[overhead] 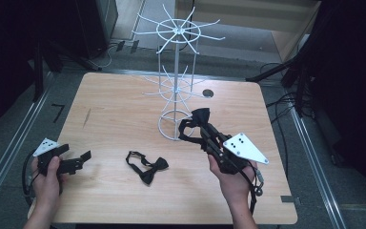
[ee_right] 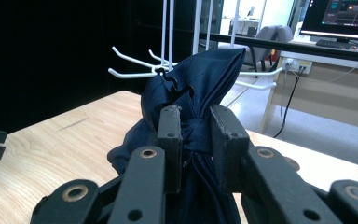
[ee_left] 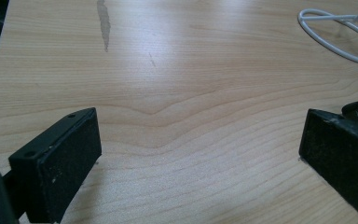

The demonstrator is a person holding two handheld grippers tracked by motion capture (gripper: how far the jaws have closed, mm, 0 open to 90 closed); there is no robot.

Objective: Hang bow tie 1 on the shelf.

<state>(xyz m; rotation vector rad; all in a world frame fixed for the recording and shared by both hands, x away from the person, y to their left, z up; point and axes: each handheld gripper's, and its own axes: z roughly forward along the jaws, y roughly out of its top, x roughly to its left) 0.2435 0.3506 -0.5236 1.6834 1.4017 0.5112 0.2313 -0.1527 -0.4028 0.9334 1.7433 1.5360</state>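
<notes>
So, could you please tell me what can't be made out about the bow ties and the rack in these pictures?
- Held bow tie, right gripper view: its knot is hidden between the right gripper's closed jaws.
- White wire rack, left gripper view: cut off by the frame's edges; just part of its base ring shows.
- Bow tie on the table, high view: clasp too small to tell.

Our left hand grips the left gripper low near the table's left edge, its jaws pointing right and standing wide apart with nothing between them; in the left gripper view the two black pads sit far to either side. Our right hand holds the right gripper raised and angled forward-left, jaws nearly together, pinching a dark bow tie at its knot.
</notes>
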